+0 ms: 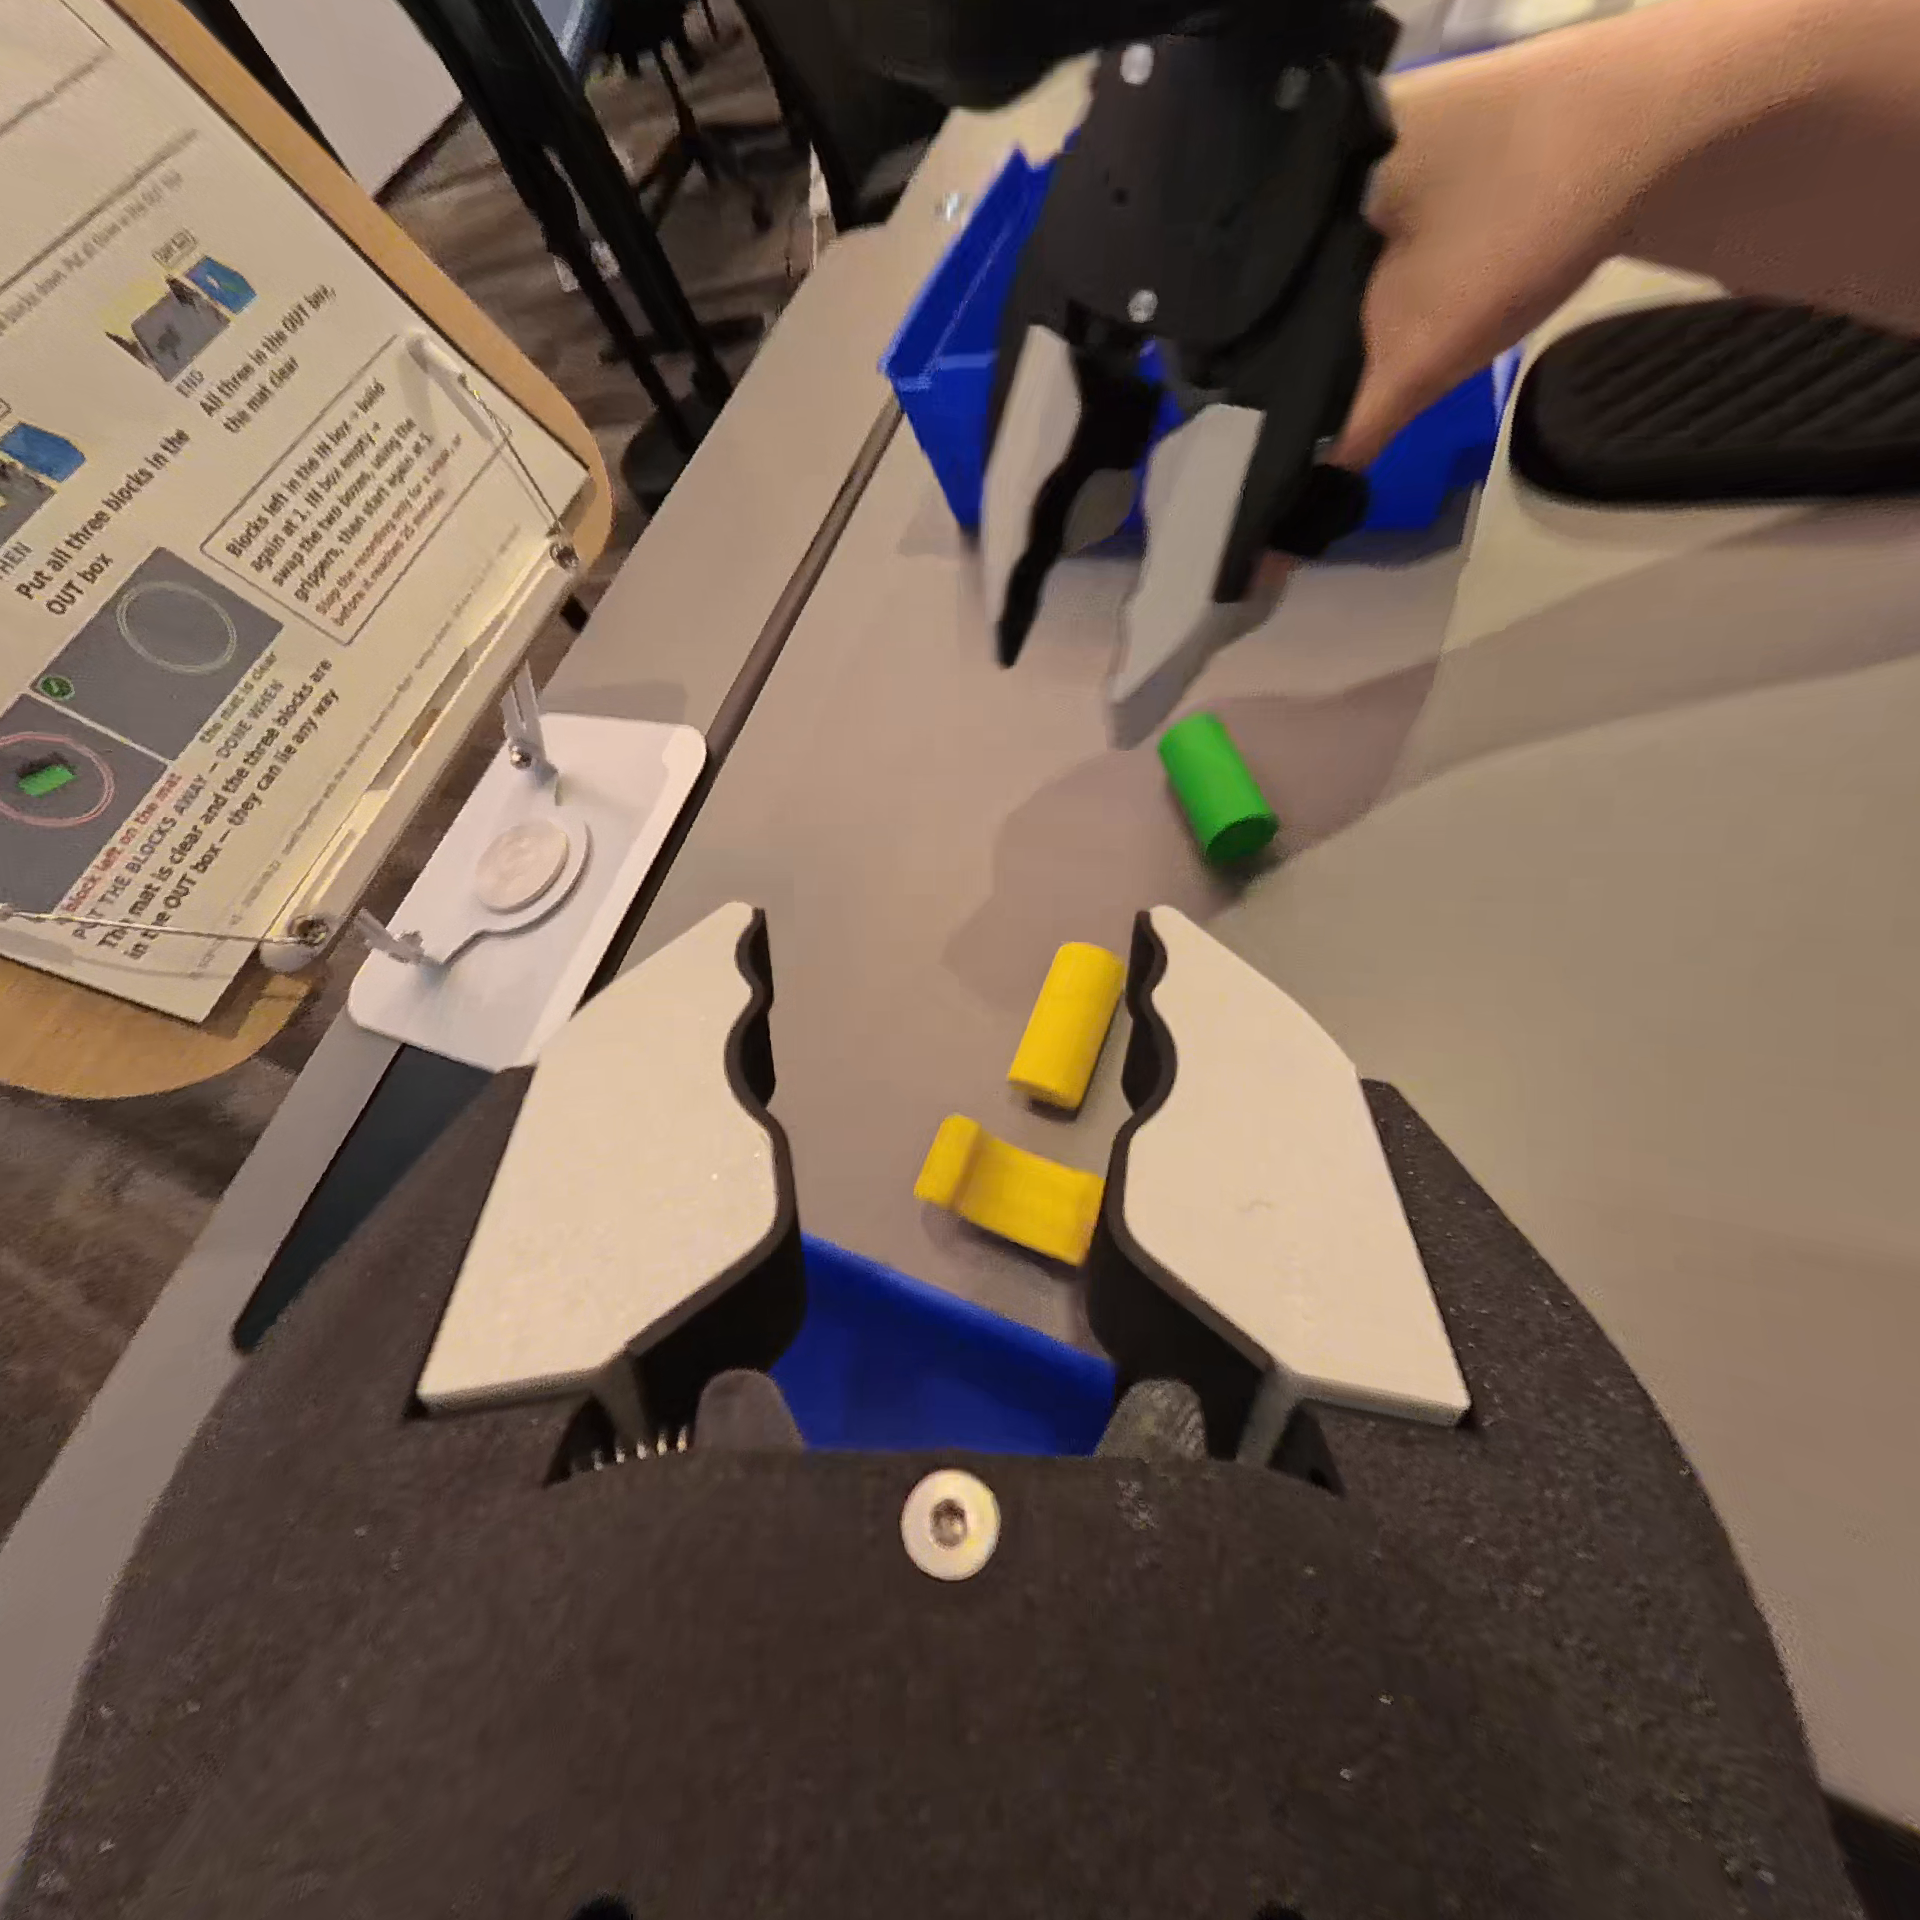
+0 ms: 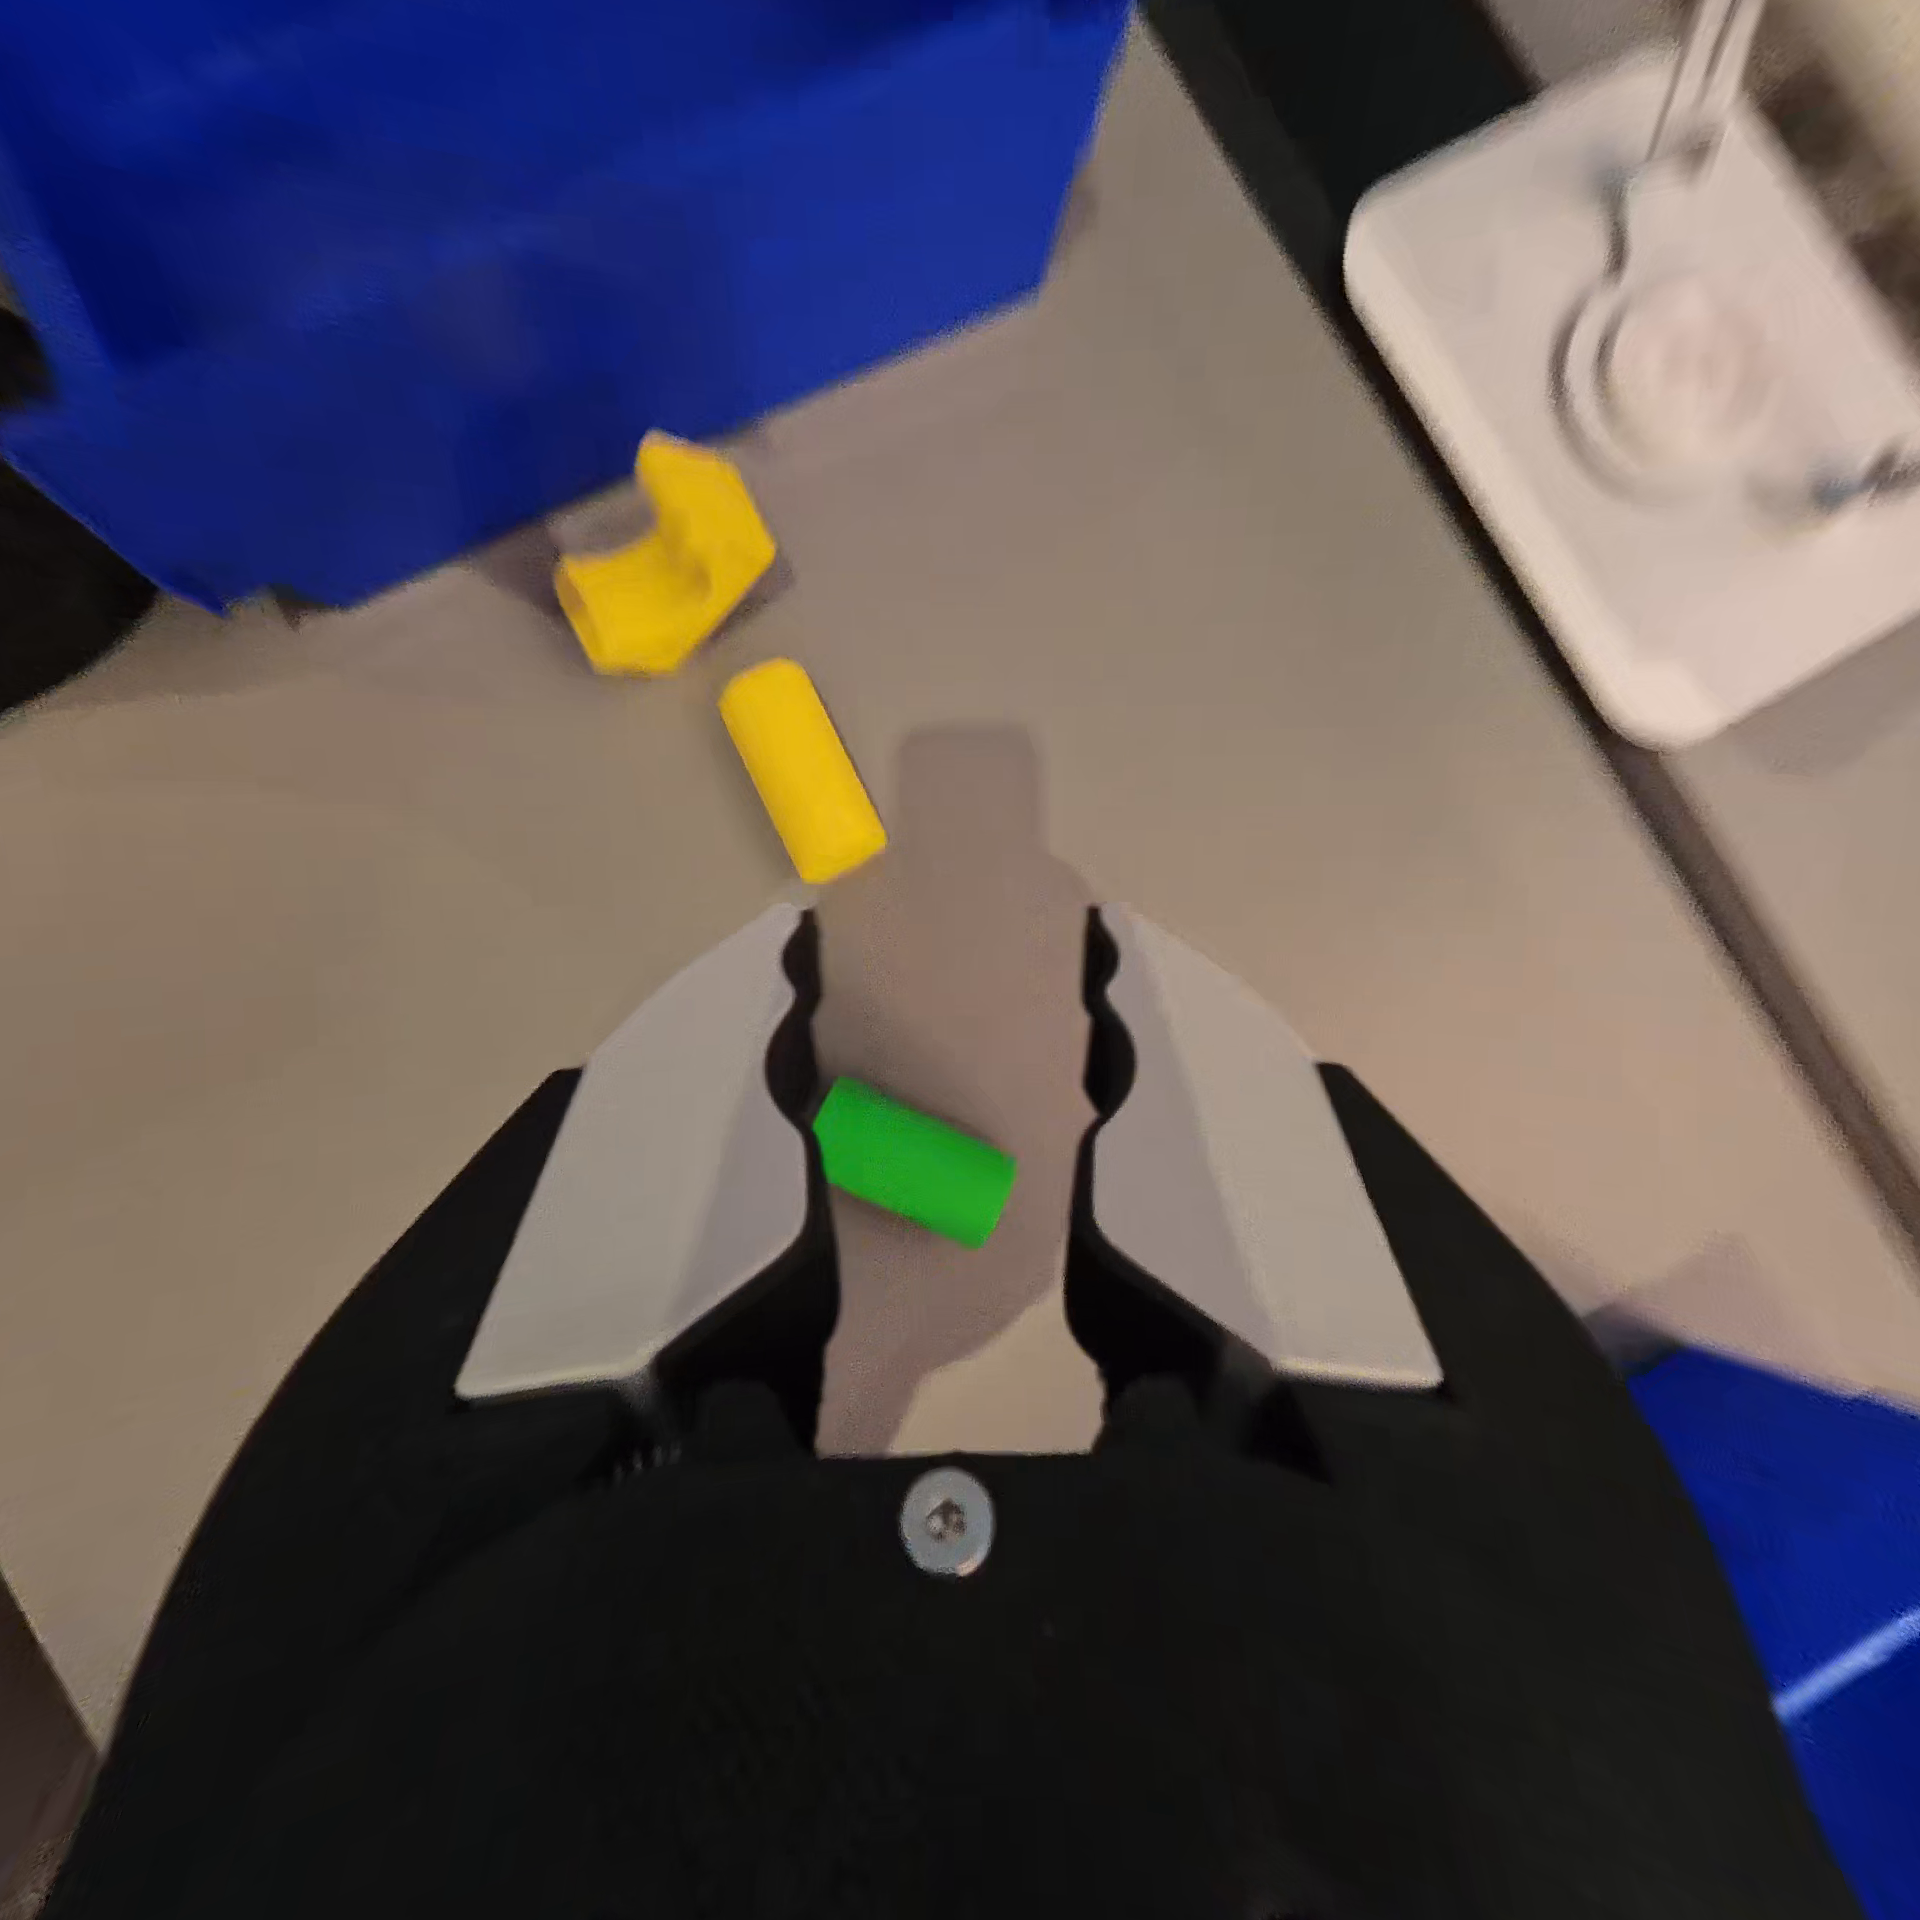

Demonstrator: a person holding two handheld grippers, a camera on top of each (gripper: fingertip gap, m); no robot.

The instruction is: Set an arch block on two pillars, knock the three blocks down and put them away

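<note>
Since all three blocks lie toppled on the desk (image 1: 1558, 1039), you are at the put-away step. Your right gripper (image 2: 948, 914), jaws spread and empty, hovers above the green pillar (image 2: 912, 1162) at frame centre; lower it, turning to close across the round sides. Beyond lie the yellow pillar (image 2: 802, 771) and arch block (image 2: 661, 582), beside the blue bin (image 2: 520, 260) upper left. The left gripper (image 1: 948, 920) is likewise spread, empty.

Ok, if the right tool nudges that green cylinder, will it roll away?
Probably. The green cylinder lies on its side on the smooth table, so a sideways push should roll it. It looks rigid, likely light. Gripping across its round sides may let it slip.
</note>
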